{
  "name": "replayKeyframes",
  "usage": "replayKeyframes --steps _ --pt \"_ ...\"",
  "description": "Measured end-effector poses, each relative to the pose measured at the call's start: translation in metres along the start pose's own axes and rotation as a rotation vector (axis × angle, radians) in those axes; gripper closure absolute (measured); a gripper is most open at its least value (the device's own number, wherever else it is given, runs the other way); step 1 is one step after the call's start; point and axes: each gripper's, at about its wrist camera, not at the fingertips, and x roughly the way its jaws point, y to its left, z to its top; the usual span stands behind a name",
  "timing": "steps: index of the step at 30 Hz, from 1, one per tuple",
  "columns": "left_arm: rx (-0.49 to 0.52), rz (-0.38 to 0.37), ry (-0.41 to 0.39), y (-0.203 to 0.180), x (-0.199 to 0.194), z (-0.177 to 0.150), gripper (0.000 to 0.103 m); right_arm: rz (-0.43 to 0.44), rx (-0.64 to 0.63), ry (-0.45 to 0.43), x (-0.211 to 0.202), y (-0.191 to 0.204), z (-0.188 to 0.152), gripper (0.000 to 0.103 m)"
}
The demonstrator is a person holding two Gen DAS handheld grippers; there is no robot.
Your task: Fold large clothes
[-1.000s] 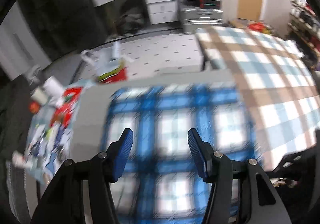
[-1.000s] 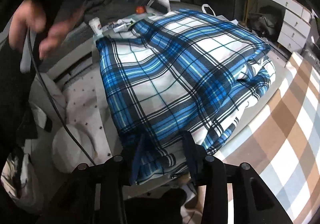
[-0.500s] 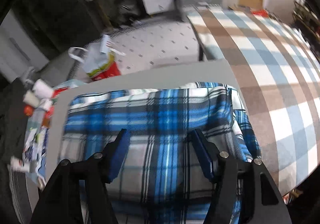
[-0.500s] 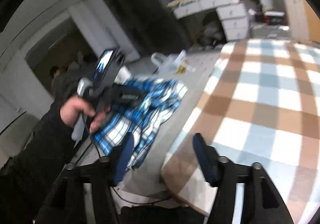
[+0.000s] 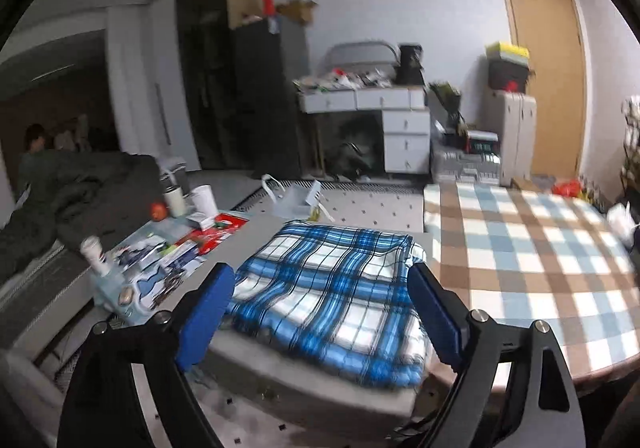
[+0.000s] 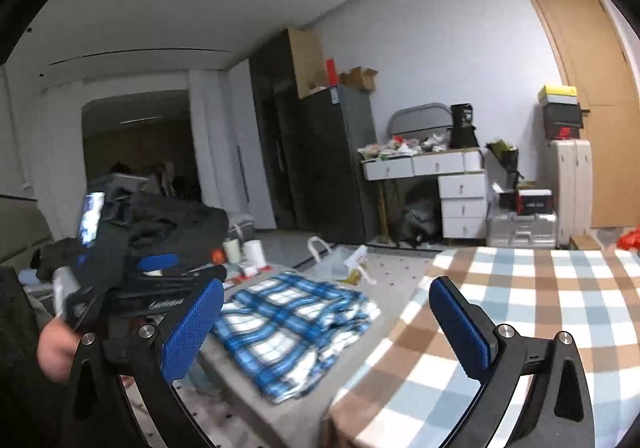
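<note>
folded plaid garment (image 5: 332, 296) on table (image 5: 256, 232)

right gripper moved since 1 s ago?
Yes. The right gripper has pulled back and up from the blue plaid garment, which now lies farther off beside the checked tablecloth. Its jaws have just been opening, with nothing between them.

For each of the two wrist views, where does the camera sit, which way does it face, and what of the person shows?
Left wrist: sits on the left gripper, looking forward and slightly down over the folded blue plaid garment toward the white desk; only its own open blue fingers show.
Right wrist: sits on the right gripper, facing nearly level across the room; its open fingers, plus the left gripper and the hand holding it, show at left.
Shared: the garment, the checked tablecloth, the desk, the wooden door.
</note>
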Motion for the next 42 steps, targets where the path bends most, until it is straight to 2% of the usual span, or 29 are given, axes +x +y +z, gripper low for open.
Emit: replayKeyframes --steps 1,3,7,10,14,21,32,42 --pt "-0.022 0.008 -0.008 0.004 -0.012 -0.004 0.014 0.033 0.009 0.013 -0.004 0.005 0.001 0.000" --pt "-0.055 0.020 -0.030 0.009 -0.034 -0.013 0.001 0.053 0.028 0.018 -0.010 0.010 0.003 0.000" --pt "-0.060 0.053 -0.067 0.014 -0.051 -0.022 0.001 0.076 0.072 0.007 -0.027 0.023 0.002 0.000" --pt "-0.084 0.049 -0.073 0.011 -0.042 -0.022 0.001 0.059 0.032 0.025 -0.035 0.035 0.000 0.000" --pt "-0.103 0.041 -0.079 0.013 -0.048 -0.018 0.001 0.029 -0.034 0.041 -0.040 0.051 -0.005 0.000" --pt "-0.083 0.056 -0.109 0.001 -0.056 -0.025 0.001 0.044 -0.028 0.050 -0.041 0.058 -0.014 0.000" --pt "-0.073 0.039 -0.052 -0.010 -0.049 -0.039 0.001 0.010 0.009 0.074 -0.040 0.045 -0.015 0.000" --pt "-0.057 0.024 -0.027 -0.011 -0.050 -0.042 0.001 -0.026 -0.023 0.049 -0.044 0.051 -0.014 0.000"
